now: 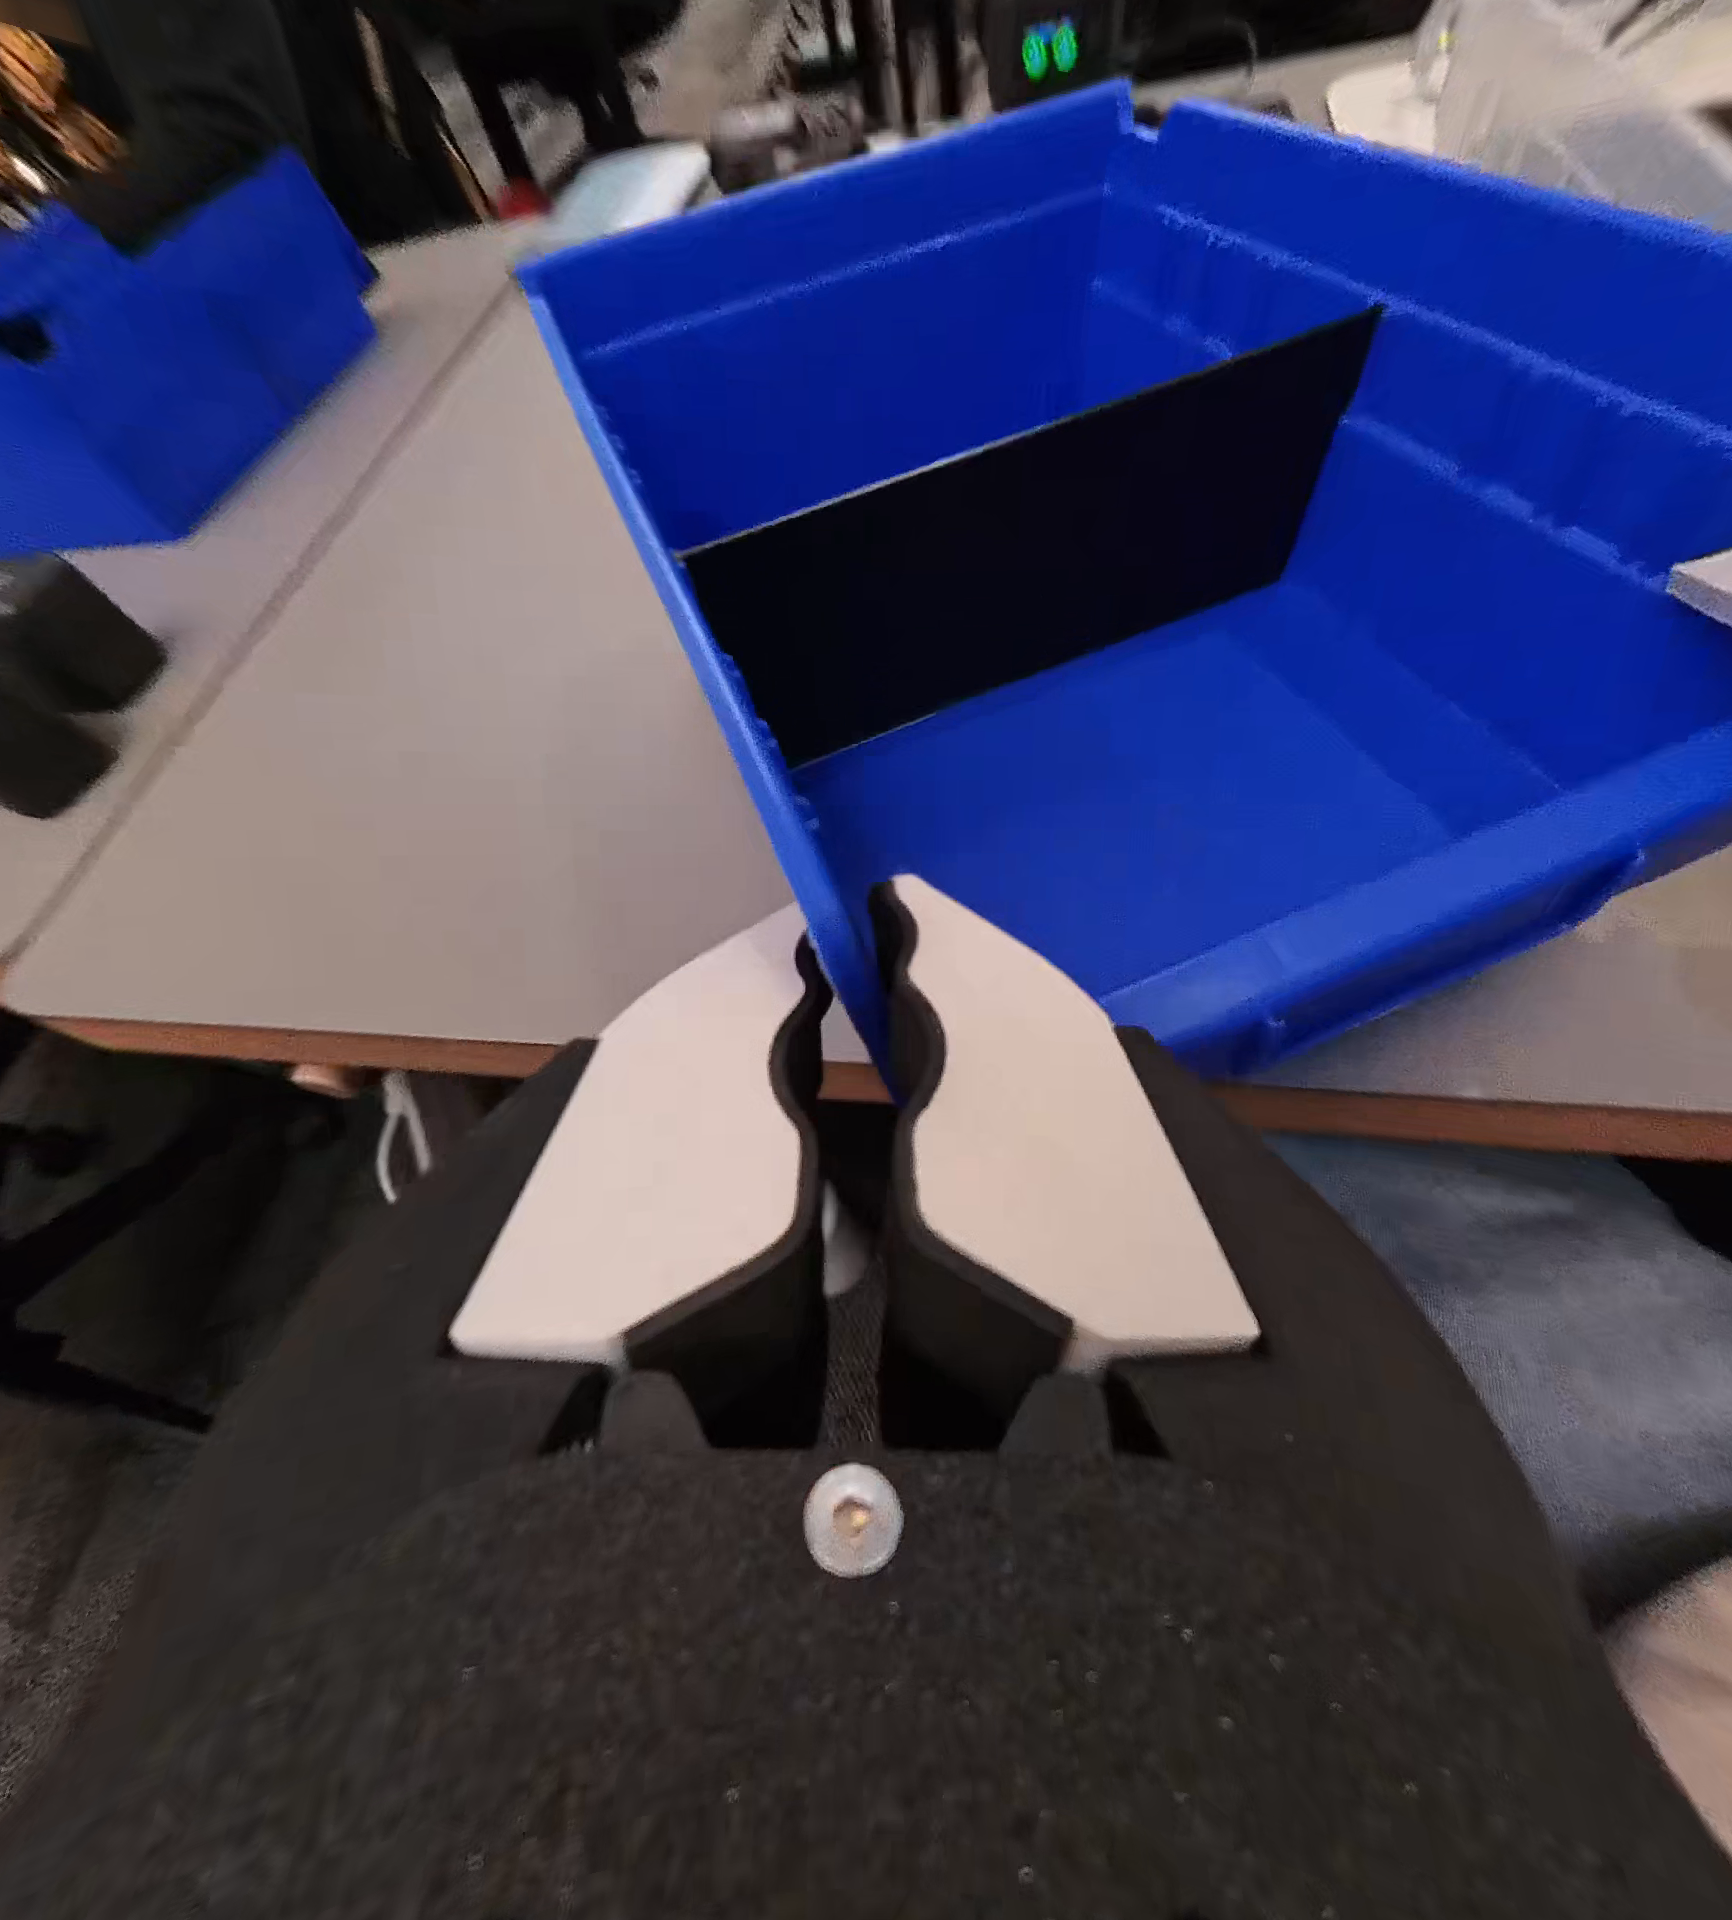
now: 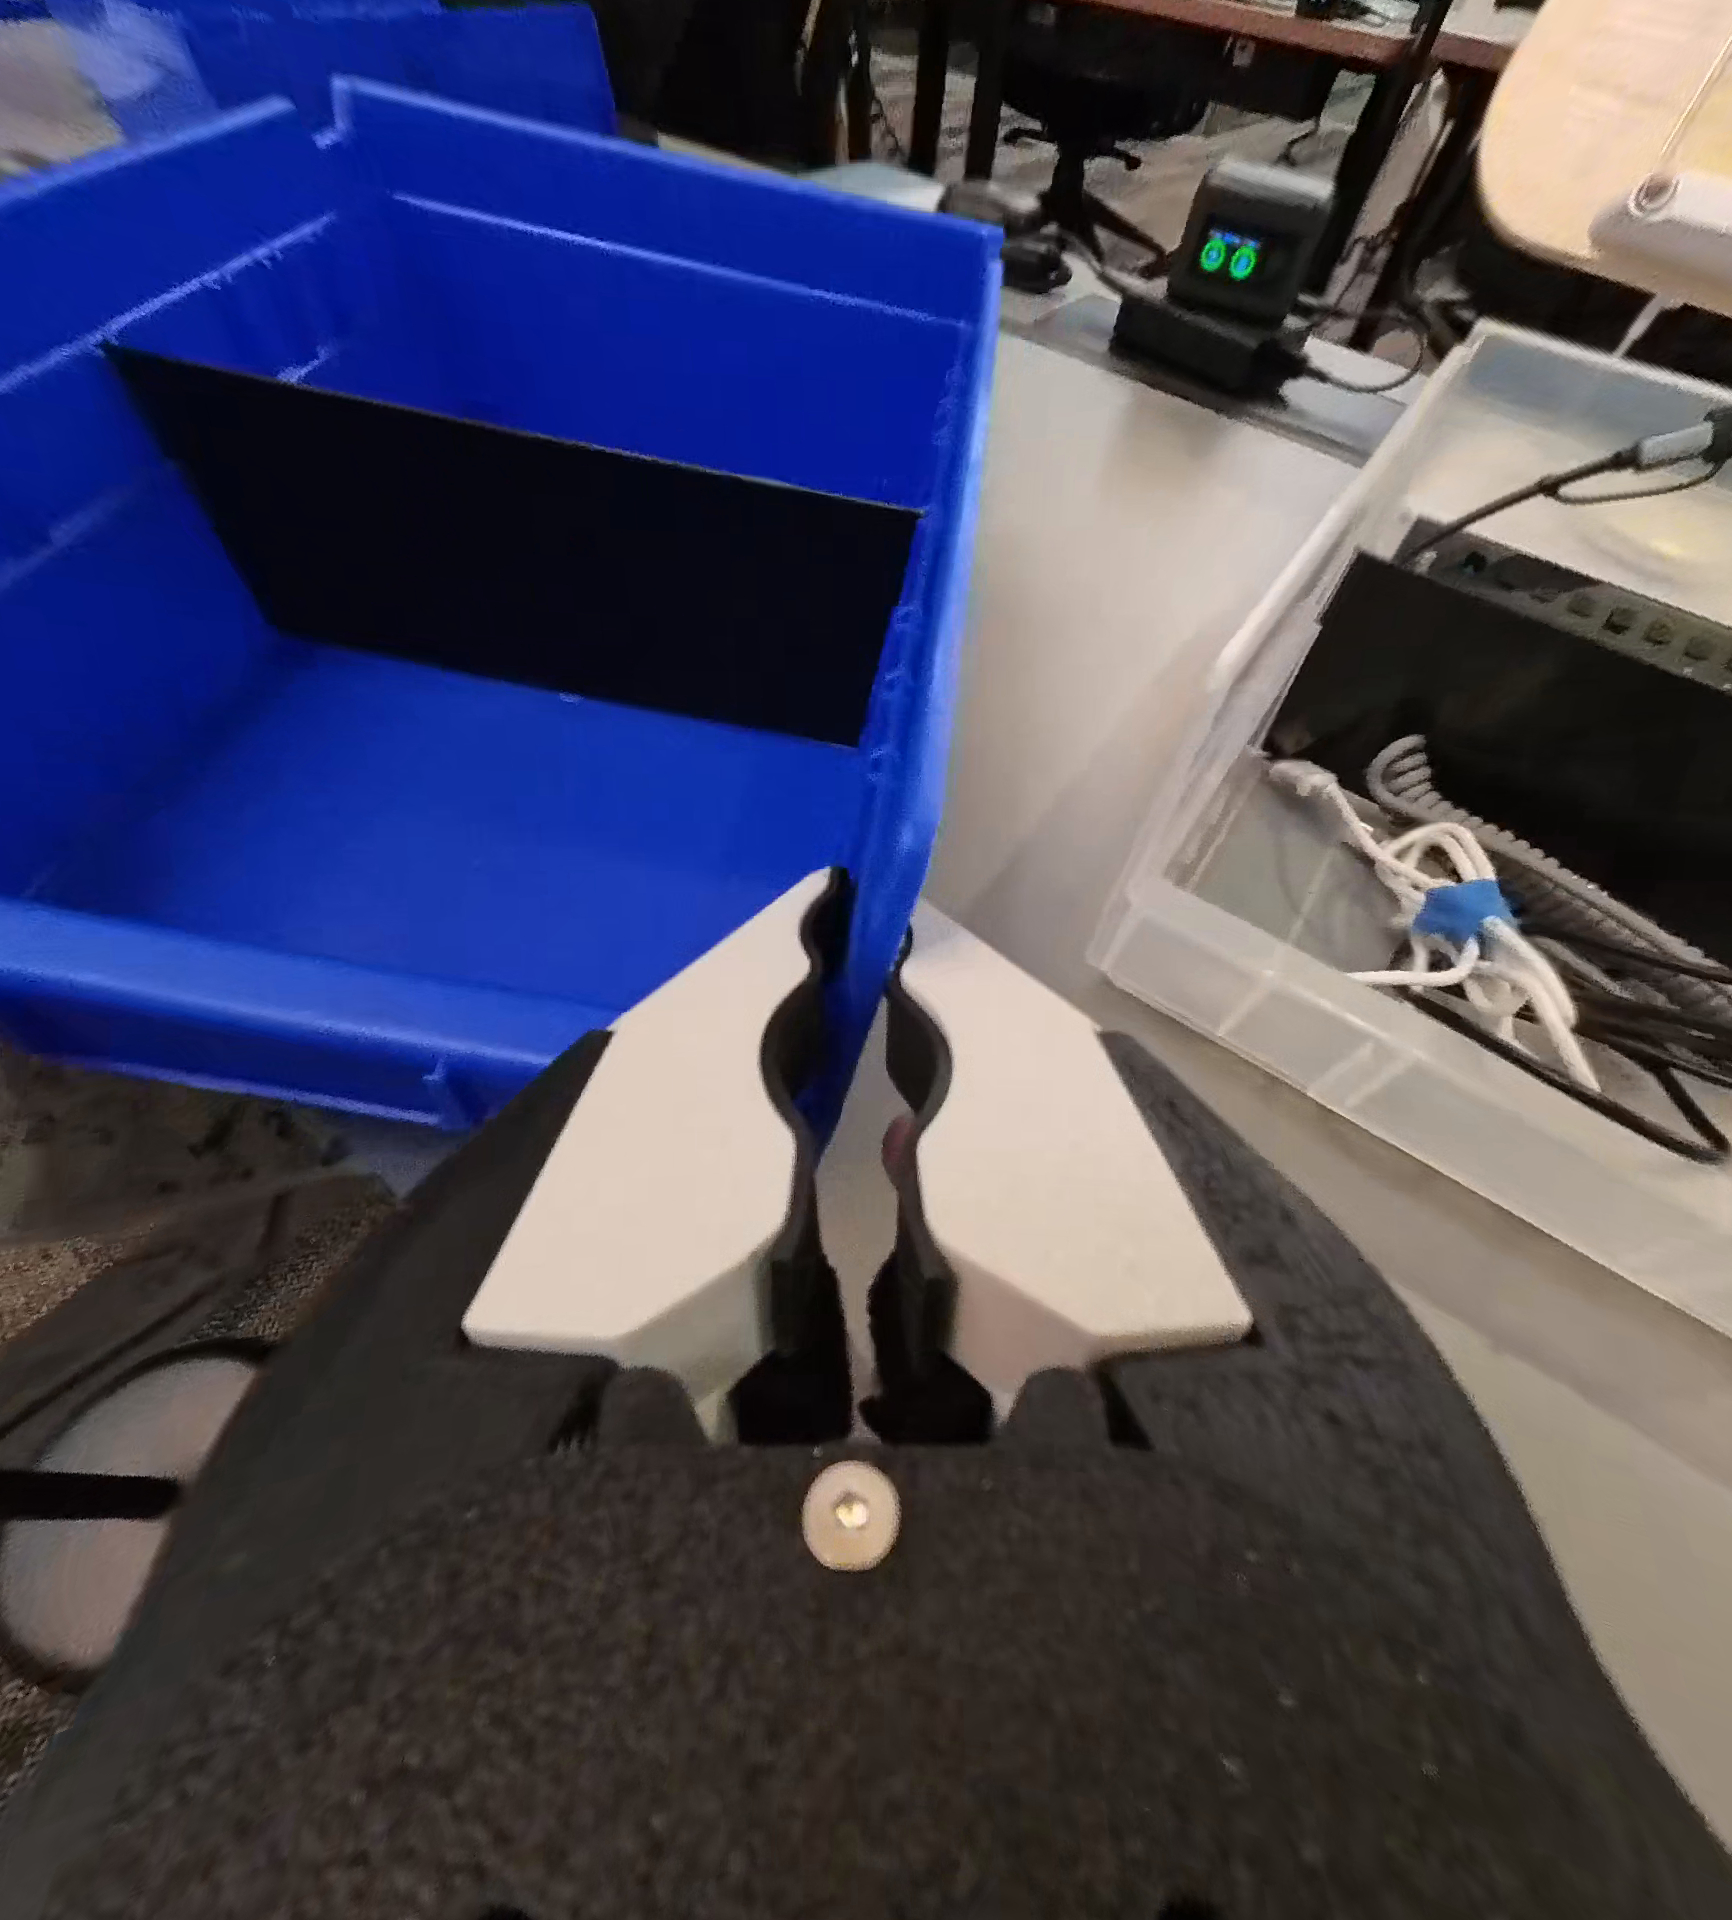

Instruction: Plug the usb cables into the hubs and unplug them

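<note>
**Both tools pinch the blue bin's corners**

Left tool point(image 1: 854, 940) is clamped on the blue bin point(image 1: 1464, 260) wall at six o'clock; right tool point(image 2: 867, 930) likewise. Cables point(image 2: 1444, 925), white and black, limp and light, lie bundled in the clear tray point(image 2: 1257, 997) at three o'clock. Grab plugs, probably — they're blurred.

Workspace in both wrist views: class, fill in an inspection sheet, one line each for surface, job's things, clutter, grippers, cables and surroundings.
Surface: grey table, brown front edge.
Job's things: blue bin with black divider, both compartments bare; no hub clearly seen.
Clutter: second blue bin; dark blurred objects.
Grippers: left gripper and right gripper, jaws each closed on a near side wall of the bin.
Cables: white and black bundle in clear tray.
Surroundings: device with green lights, office chair.
</note>
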